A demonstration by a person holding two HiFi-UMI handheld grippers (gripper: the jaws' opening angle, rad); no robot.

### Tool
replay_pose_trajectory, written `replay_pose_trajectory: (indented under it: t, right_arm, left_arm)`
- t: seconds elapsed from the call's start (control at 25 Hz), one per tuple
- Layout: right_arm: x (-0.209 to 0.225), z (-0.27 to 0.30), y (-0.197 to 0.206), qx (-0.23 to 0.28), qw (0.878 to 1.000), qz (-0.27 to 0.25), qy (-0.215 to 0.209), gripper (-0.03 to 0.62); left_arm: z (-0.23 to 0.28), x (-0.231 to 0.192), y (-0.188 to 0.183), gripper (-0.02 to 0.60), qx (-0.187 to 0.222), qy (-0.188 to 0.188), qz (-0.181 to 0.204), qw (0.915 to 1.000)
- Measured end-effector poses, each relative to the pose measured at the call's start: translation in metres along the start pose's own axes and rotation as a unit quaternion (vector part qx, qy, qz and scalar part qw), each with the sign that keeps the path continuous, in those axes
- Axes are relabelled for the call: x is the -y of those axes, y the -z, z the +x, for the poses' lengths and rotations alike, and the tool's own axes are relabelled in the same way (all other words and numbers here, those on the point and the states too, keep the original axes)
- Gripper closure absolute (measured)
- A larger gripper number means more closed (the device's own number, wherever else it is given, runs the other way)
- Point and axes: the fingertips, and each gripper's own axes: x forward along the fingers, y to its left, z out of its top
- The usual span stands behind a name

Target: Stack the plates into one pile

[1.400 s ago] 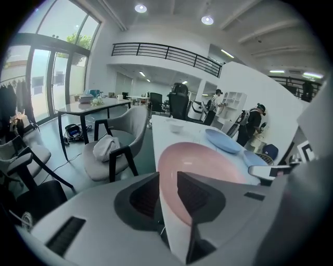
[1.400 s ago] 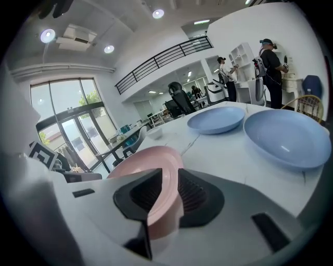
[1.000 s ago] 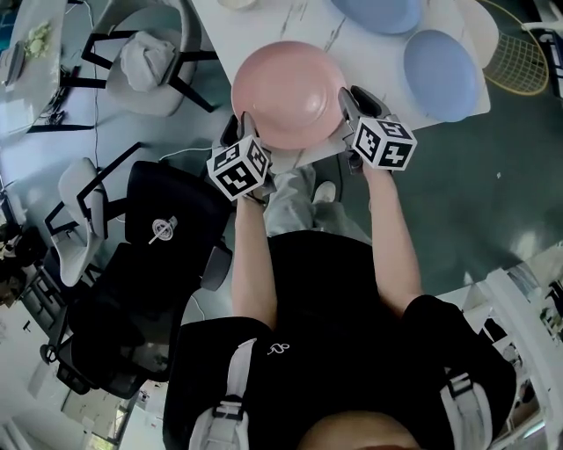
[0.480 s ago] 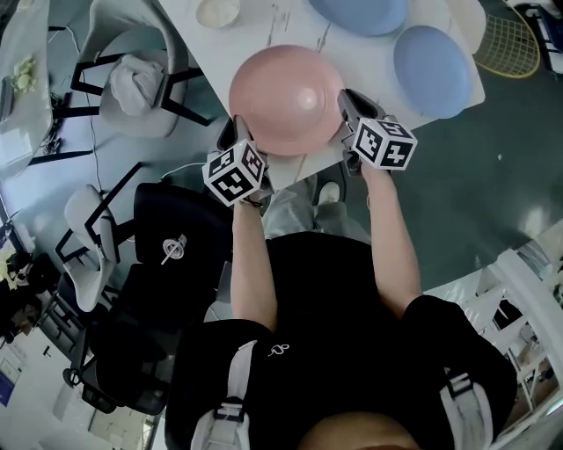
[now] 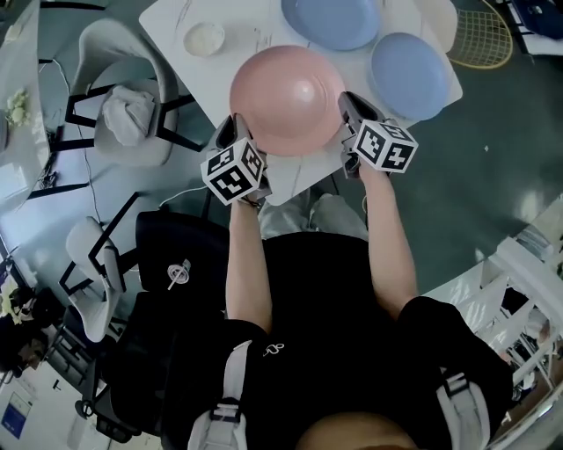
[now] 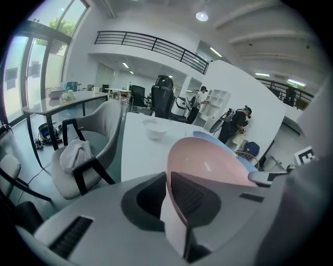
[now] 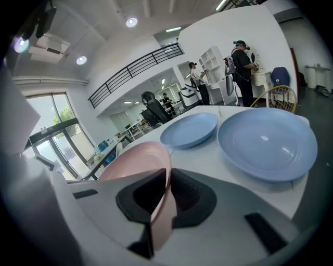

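A pink plate [image 5: 286, 97] hangs between my two grippers above the near edge of the white table [image 5: 251, 31]. My left gripper [image 5: 232, 134] is shut on its left rim, which runs between the pads in the left gripper view [image 6: 167, 182]. My right gripper [image 5: 350, 107] holds the right rim, its jaws still closing on the pink plate [image 7: 136, 162] with the edge pinched between the pads [image 7: 167, 188]. Two blue plates lie on the table beyond: one at the far middle [image 5: 332, 19], one to the right [image 5: 413, 75].
A small white bowl [image 5: 203, 38] sits at the table's left. A grey chair with a cloth [image 5: 130, 105] and a black office chair [image 5: 171, 255] stand to the left. A wire basket [image 5: 484, 37] is on the floor past the table's right end. People stand far behind [image 7: 242, 60].
Both grippers have closed onto the pink plate's rim. The plate now sits further over the table, nearer the blue plates, and the view has shifted so more of the table shows.
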Motion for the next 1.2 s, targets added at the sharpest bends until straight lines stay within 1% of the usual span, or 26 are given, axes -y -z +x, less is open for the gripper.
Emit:
replay_pose_trajectory:
  t: [0.2, 0.36, 0.44, 0.6, 0.72, 0.88, 1.0, 1.12, 1.2]
  right_arm:
    - [0.006, -0.008, -0.022, 0.024, 1.0, 0.007, 0.013, 0.557]
    - [0.02, -0.02, -0.03, 0.04, 0.999, 0.028, 0.022, 0.557]
    - [0.028, -0.024, -0.036, 0.048, 0.998, 0.031, 0.024, 0.557]
    - [0.049, -0.027, -0.049, 0.053, 0.997, 0.04, 0.027, 0.56]
    - [0.06, -0.024, -0.059, 0.058, 0.997, 0.04, 0.009, 0.557]
    - [0.087, -0.017, -0.068, 0.067, 0.996, 0.054, -0.008, 0.559]
    - [0.105, -0.019, -0.071, 0.067, 0.996, 0.06, -0.011, 0.557]
    - [0.133, -0.039, -0.085, 0.064, 0.997, 0.051, -0.009, 0.553]
    - [0.16, -0.055, -0.096, 0.063, 0.997, 0.047, 0.005, 0.553]
  left_arm:
    - [0.004, 0.019, -0.022, 0.537, 0.011, 0.016, 0.015, 0.9997]
    - [0.008, 0.039, -0.029, 0.538, 0.011, 0.031, 0.033, 0.9989]
    - [0.011, 0.051, -0.032, 0.535, 0.012, 0.036, 0.047, 0.9982]
    - [0.017, 0.076, -0.036, 0.529, 0.011, 0.034, 0.074, 0.9966]
    - [0.025, 0.089, -0.042, 0.529, 0.011, 0.022, 0.092, 0.9954]
    - [0.035, 0.114, -0.041, 0.523, 0.011, 0.011, 0.11, 0.9938]
    - [0.046, 0.129, -0.037, 0.523, 0.001, 0.008, 0.123, 0.9923]
    - [0.052, 0.164, -0.03, 0.523, -0.006, 0.021, 0.126, 0.9918]
    - [0.06, 0.197, -0.024, 0.523, -0.01, 0.035, 0.123, 0.9918]
